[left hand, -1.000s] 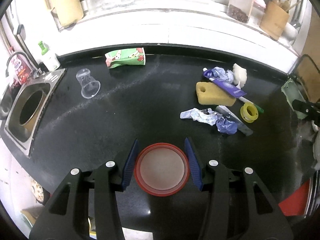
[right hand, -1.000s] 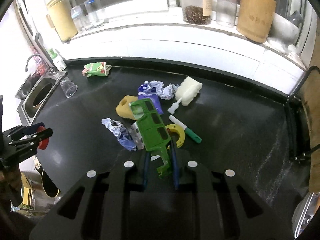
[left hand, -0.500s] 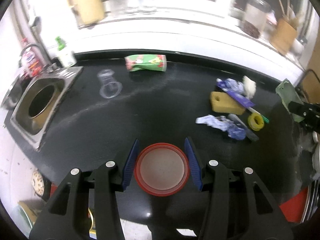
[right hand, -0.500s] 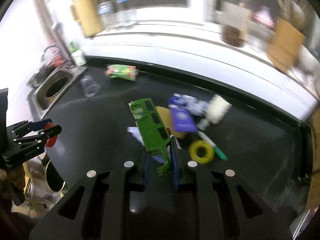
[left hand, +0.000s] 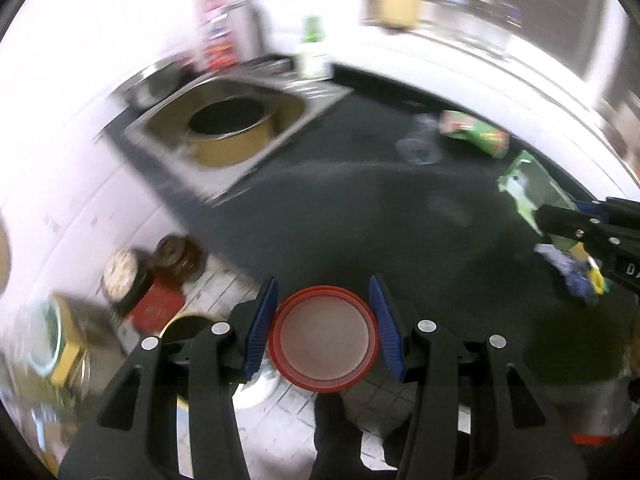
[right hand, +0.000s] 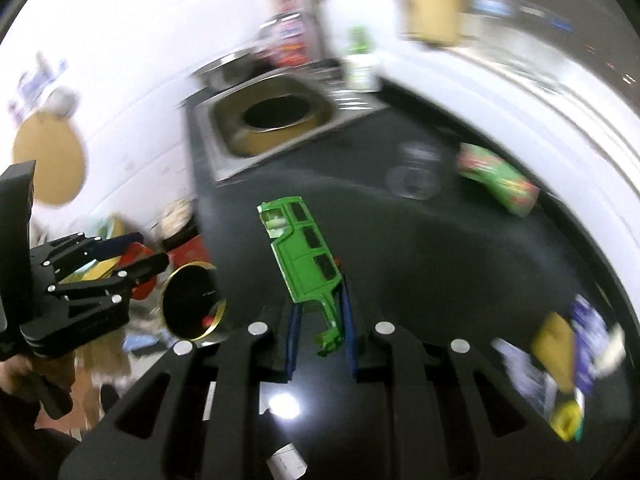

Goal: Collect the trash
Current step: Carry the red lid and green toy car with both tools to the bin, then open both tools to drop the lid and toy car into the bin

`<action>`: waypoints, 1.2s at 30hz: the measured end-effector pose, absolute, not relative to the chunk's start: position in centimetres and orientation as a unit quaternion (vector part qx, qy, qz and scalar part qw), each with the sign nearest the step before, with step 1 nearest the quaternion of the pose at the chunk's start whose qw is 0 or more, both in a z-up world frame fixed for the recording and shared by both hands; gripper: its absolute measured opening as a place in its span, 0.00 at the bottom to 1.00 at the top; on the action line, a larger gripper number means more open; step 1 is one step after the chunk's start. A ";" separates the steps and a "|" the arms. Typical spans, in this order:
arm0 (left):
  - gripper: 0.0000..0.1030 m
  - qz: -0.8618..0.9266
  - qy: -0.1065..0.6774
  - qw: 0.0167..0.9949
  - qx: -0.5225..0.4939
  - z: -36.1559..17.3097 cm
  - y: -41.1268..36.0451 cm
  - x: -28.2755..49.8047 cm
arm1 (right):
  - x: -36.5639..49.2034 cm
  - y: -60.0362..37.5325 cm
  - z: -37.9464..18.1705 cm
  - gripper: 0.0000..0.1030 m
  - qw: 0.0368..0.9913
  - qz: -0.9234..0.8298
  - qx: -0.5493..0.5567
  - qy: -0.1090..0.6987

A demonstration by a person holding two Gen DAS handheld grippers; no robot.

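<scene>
Red round lid (left hand: pixel 324 350) at lower centre of the left wrist view, clamped flat between the blue pads (left hand: pixel 262 330) of the left gripper (left hand: pixel 324 336), which is closed on its rim; the same gripper appears at the left edge of the right wrist view (right hand: pixel 136 262). Green plastic toy-car shell (right hand: pixel 306 256) at centre of the right wrist view, pinched by its lower end in the narrow gap of the right gripper (right hand: pixel 320 340) and tilted toward the upper left; it shows again at the right edge of the left wrist view (left hand: pixel 528 188). Beyond both lies the black countertop (left hand: pixel 360 216). A clear plastic cup (right hand: pixel 414 174) and a green carton (right hand: pixel 498 184) lie near each other in the upper right. The steel sink (right hand: pixel 276 124) sits in the upper centre. A gold-rimmed dark bin (right hand: pixel 192 306) stands at lower left, below the counter edge. Blurred litter, including a yellow sponge (right hand: pixel 554 340), lies at lower right.
</scene>
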State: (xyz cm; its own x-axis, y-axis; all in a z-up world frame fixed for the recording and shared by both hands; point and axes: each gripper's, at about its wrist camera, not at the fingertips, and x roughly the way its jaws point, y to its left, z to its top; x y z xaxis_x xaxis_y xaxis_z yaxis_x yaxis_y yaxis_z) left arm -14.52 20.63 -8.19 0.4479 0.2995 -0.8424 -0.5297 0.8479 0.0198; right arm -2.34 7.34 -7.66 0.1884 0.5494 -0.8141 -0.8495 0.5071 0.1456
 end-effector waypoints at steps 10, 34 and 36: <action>0.45 0.362 0.445 0.790 -0.215 -14.5 30.7 -27.7 | -13.2 25.4 -14.9 0.18 0.616 0.597 -0.239 0.455; 0.89 0.380 0.441 0.756 -0.298 -33.3 41.5 -35.5 | -20.2 42.7 -31.4 0.87 0.547 0.585 -0.307 0.513; 0.89 0.378 0.442 0.757 -0.297 -33.0 41.4 -35.7 | -20.1 42.6 -31.2 0.87 0.543 0.586 -0.301 0.520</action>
State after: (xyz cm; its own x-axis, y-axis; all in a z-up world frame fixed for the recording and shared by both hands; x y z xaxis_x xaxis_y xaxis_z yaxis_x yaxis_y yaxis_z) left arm -35.74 41.40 -33.01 0.3232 0.3091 -0.8944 -0.8351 0.5377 -0.1160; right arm -20.11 42.62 -31.23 -0.2283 0.3237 -0.9182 -0.9504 0.1307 0.2824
